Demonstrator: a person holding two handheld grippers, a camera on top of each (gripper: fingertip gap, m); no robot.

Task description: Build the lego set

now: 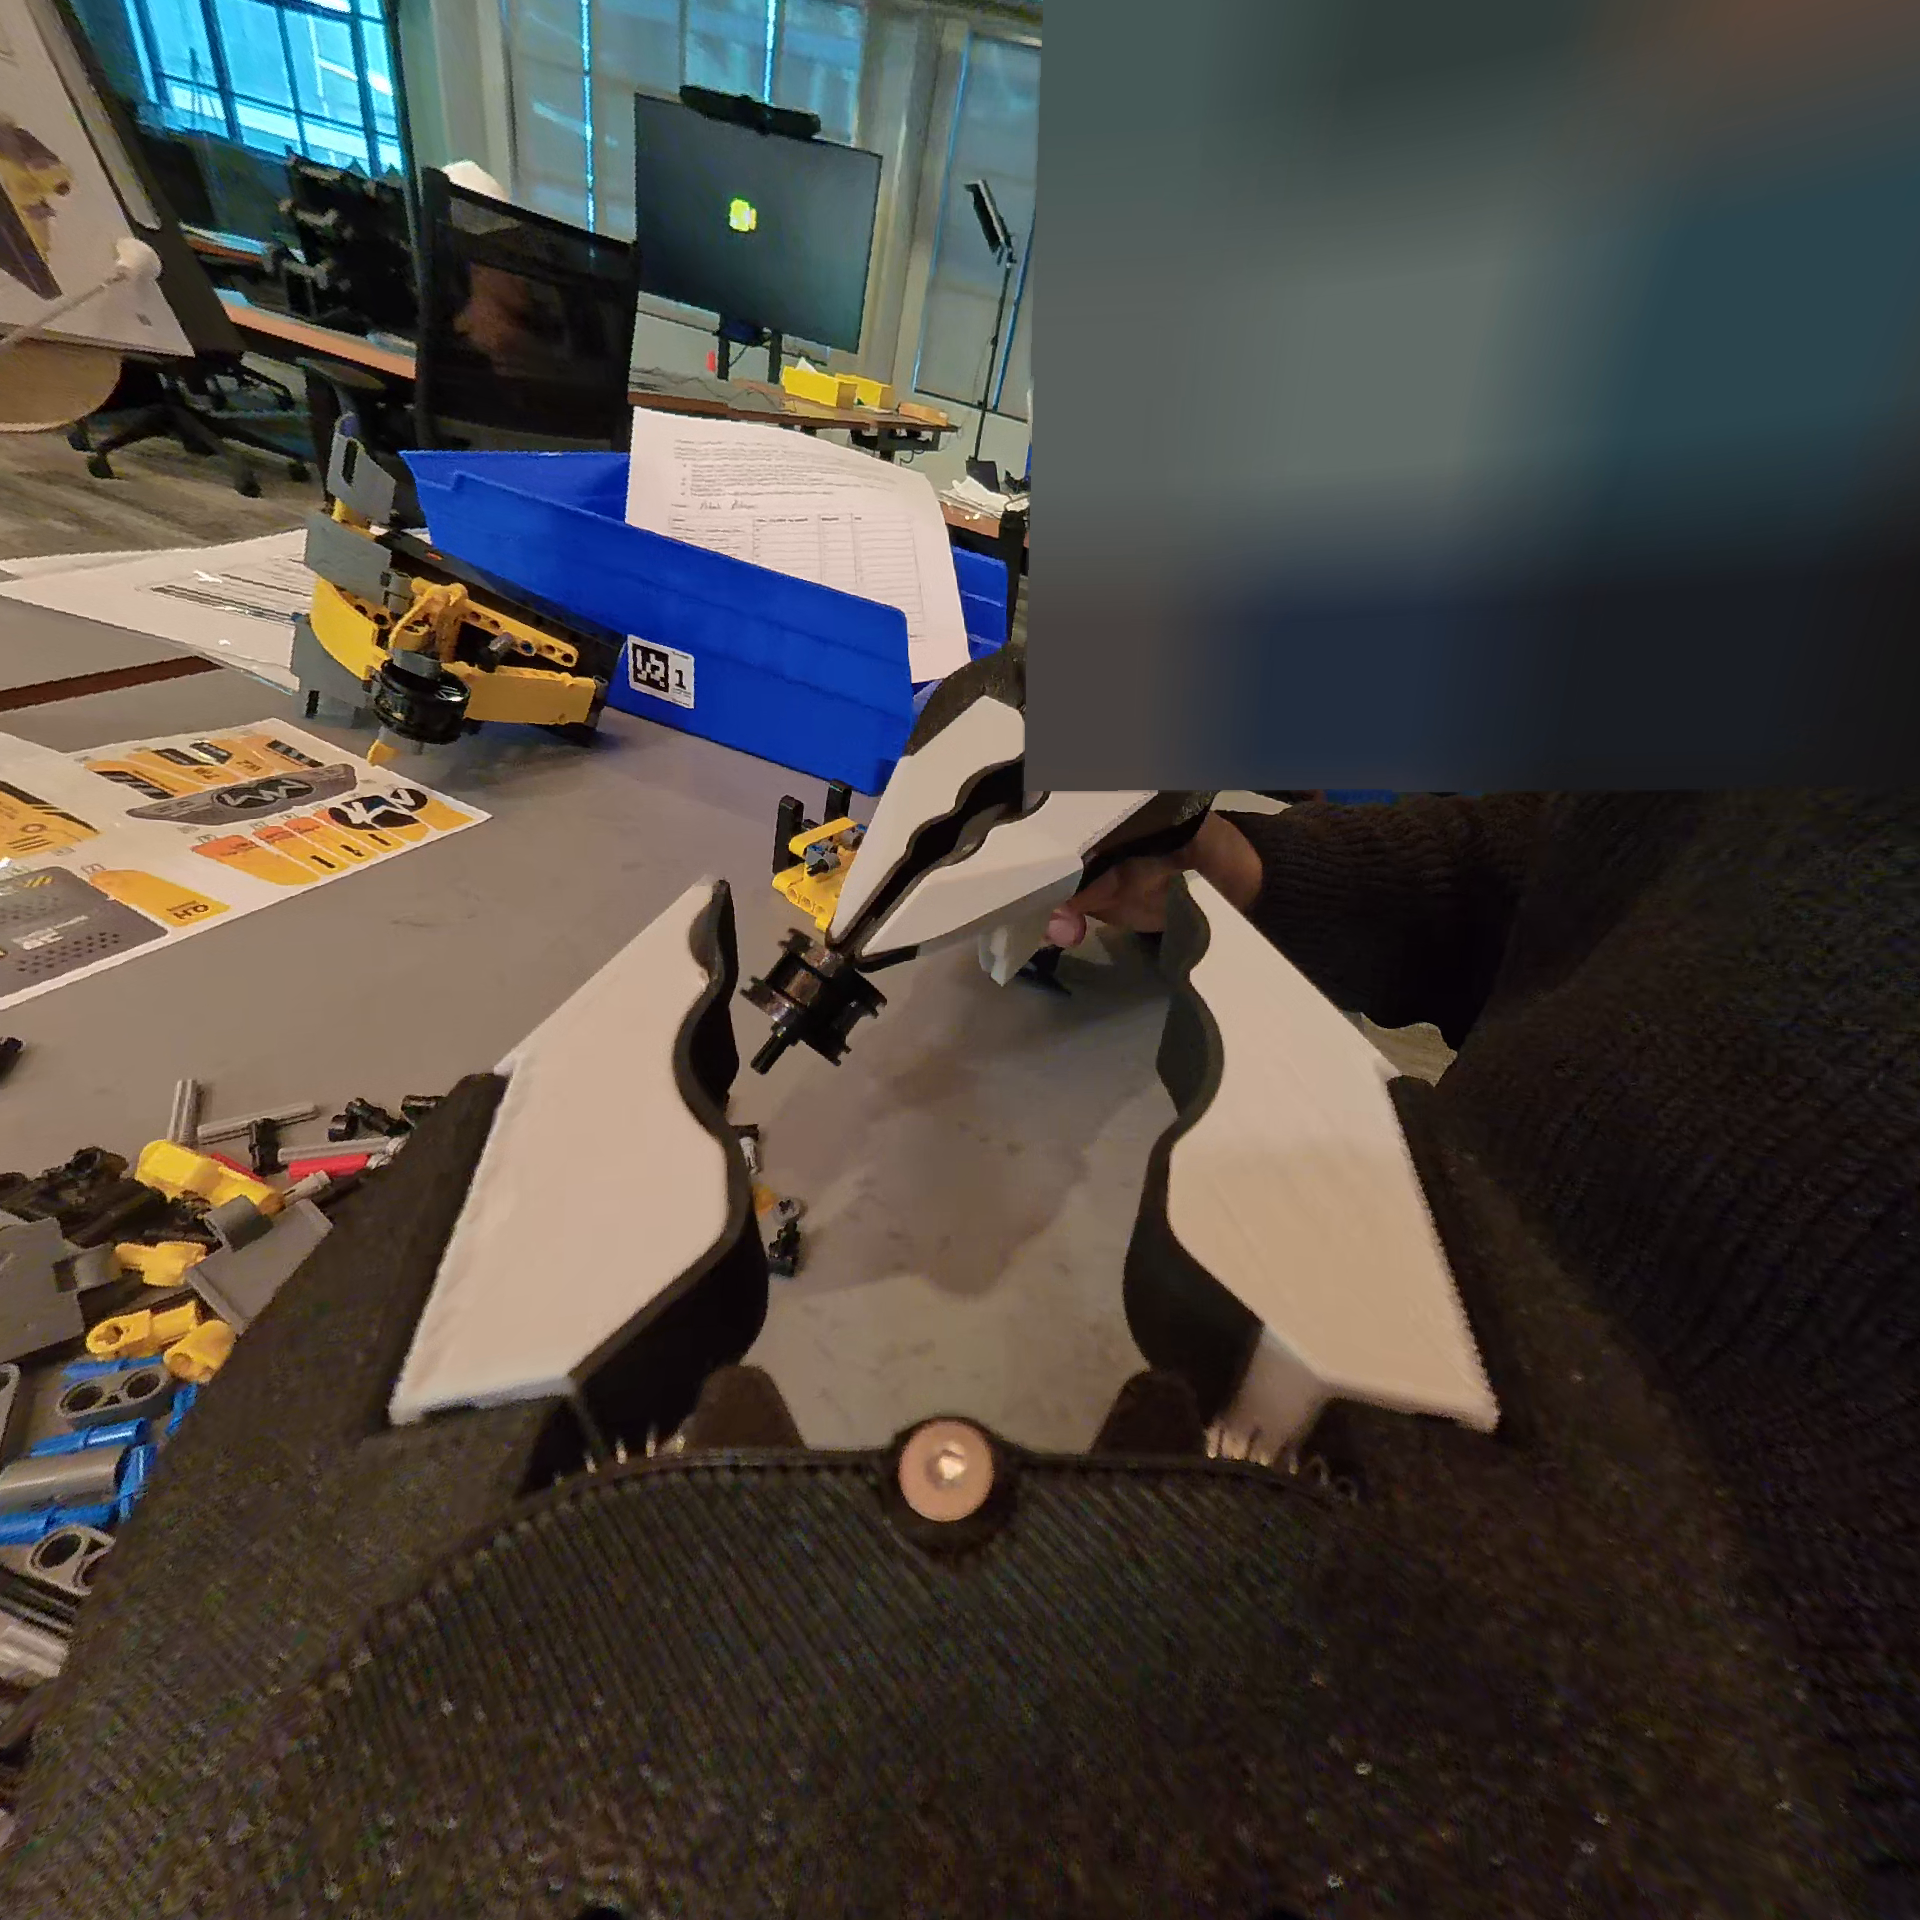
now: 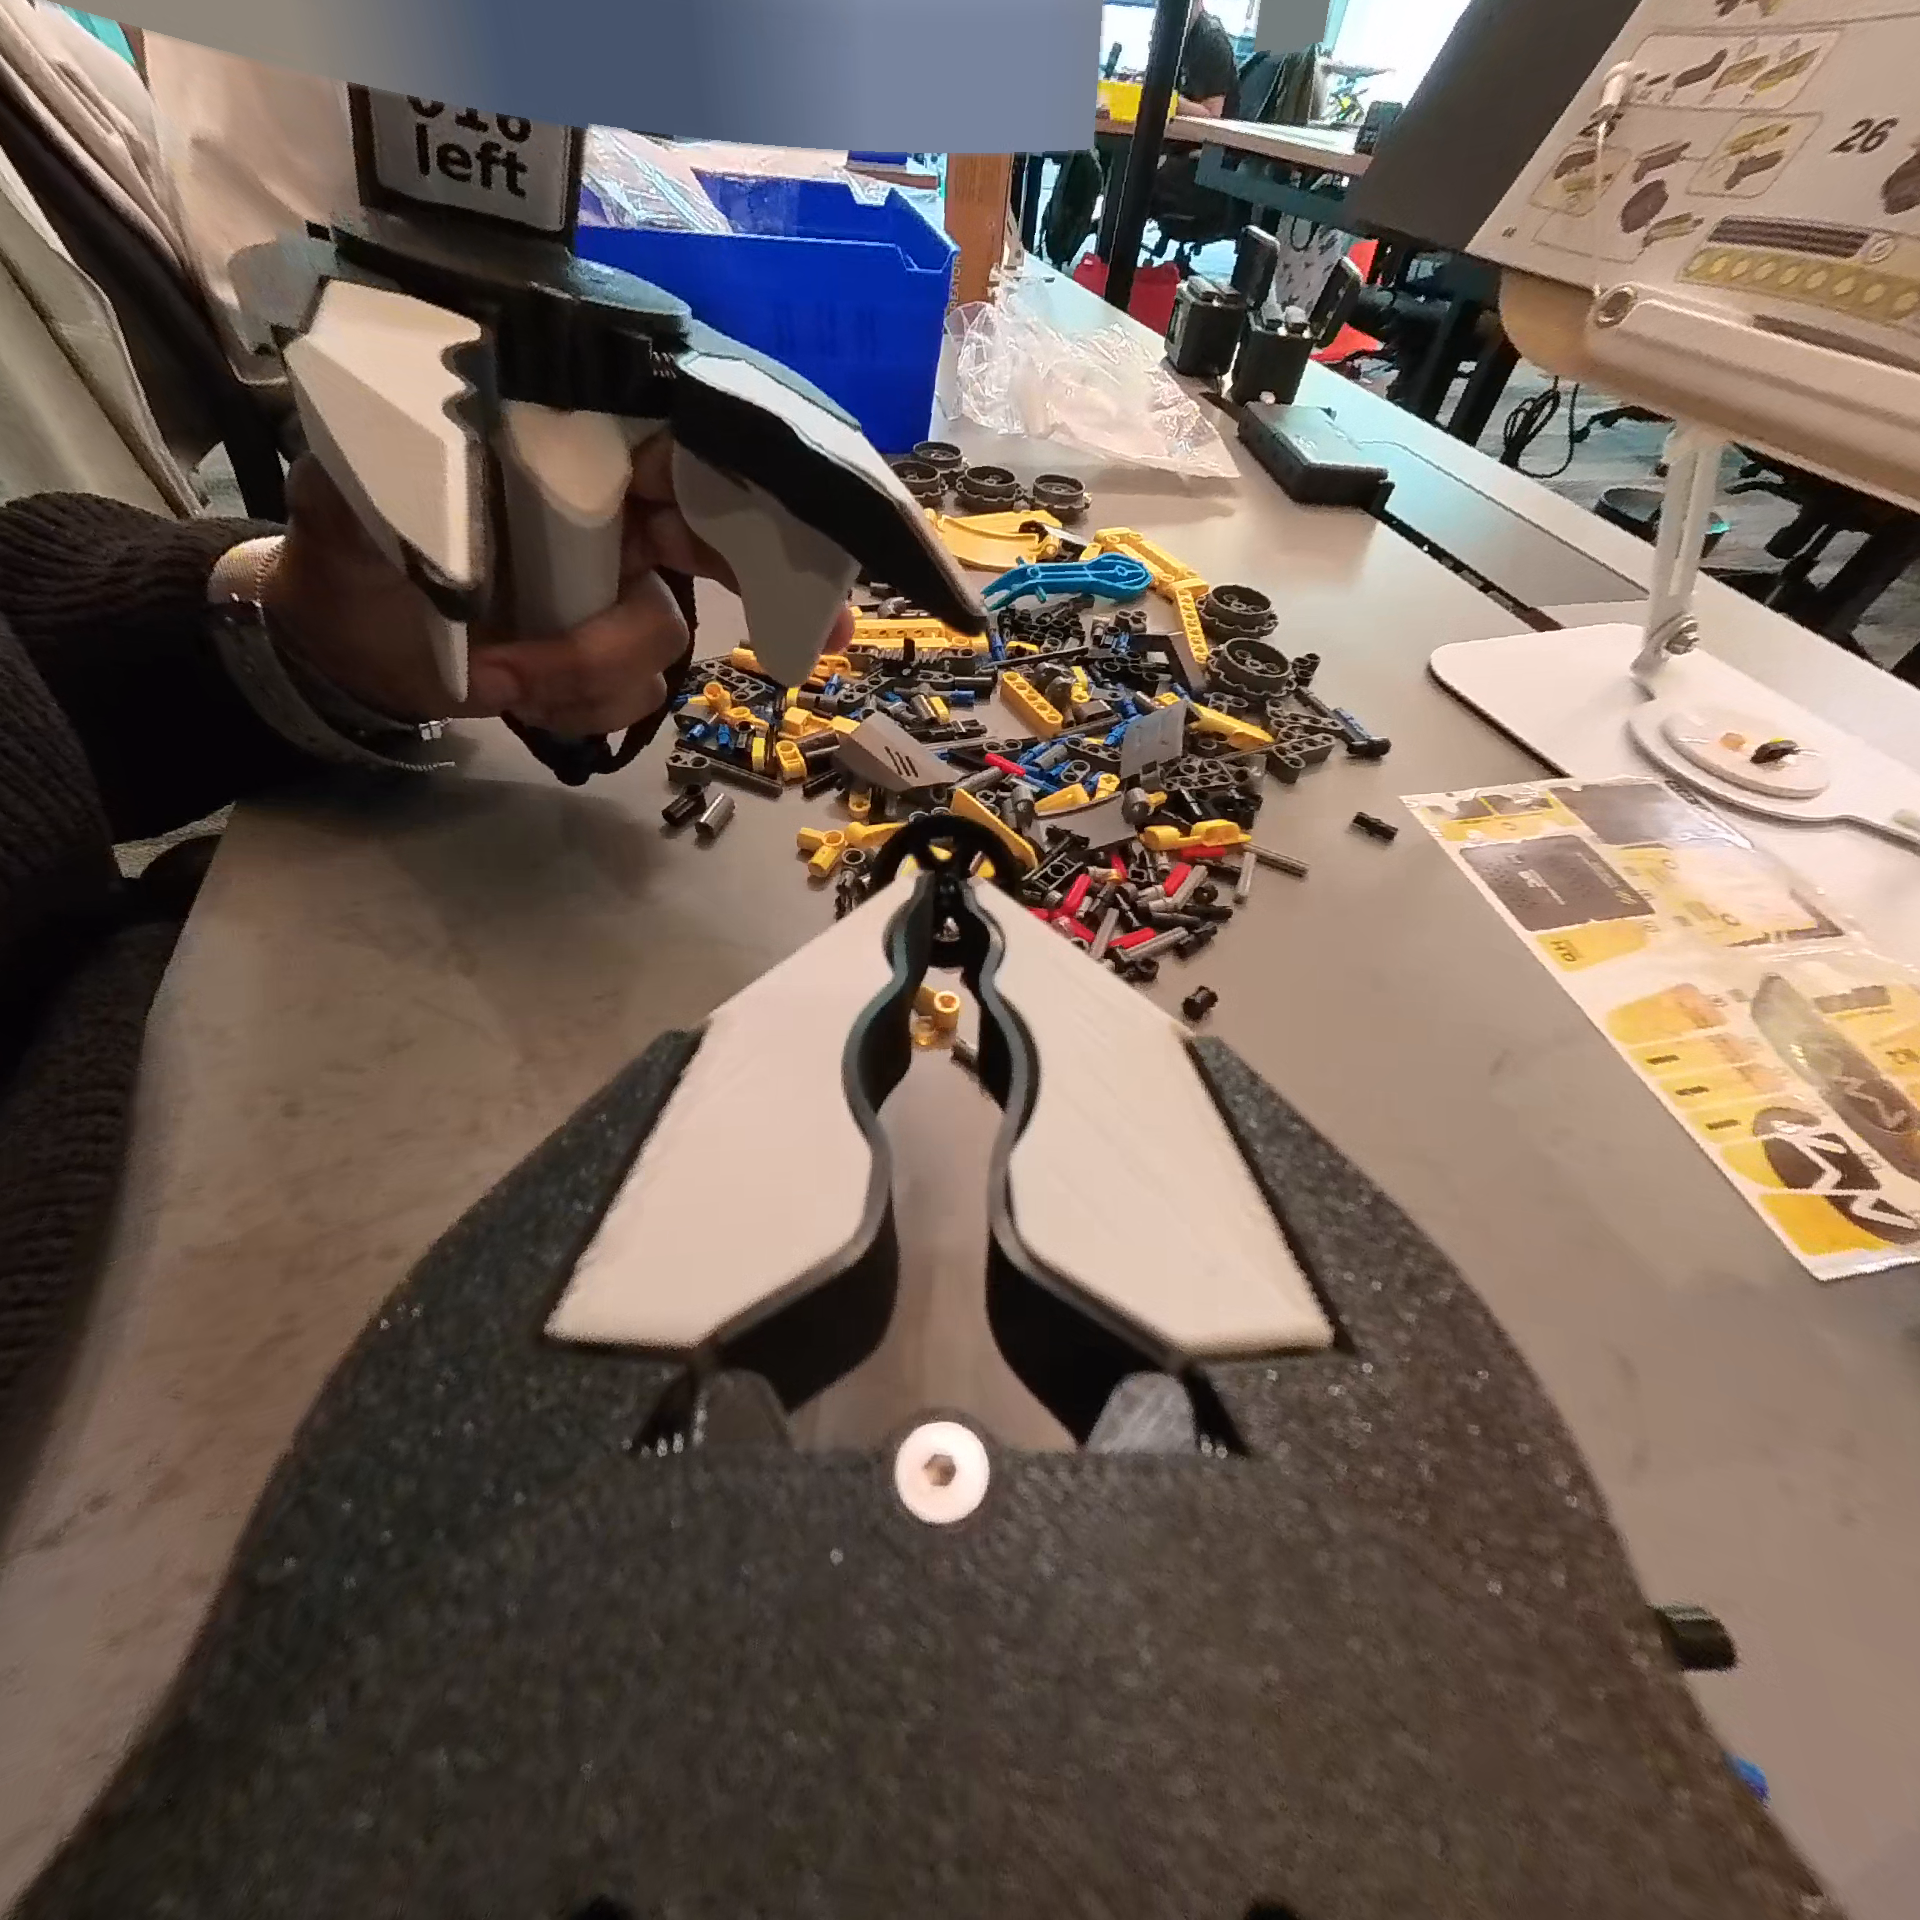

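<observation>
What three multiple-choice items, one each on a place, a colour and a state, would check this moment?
1. Where does the sticker sheet lie in the right wrist view?
A. right of the loose parts pile
B. inside the bin
C. under the pile

2. What colour is the bin on the table?
A. red
B. blue
C. green

3. How do the jaws of the left gripper stand?
A. shut on a wheel
B. shut on nothing
C. wide apart, holding nothing

Answers: 1 A, the sheet lies flat to the pile's right. 2 B, its walls are blue. 3 C, bare table shows between its fingers, while the right gripper pinches a small black part.
</observation>
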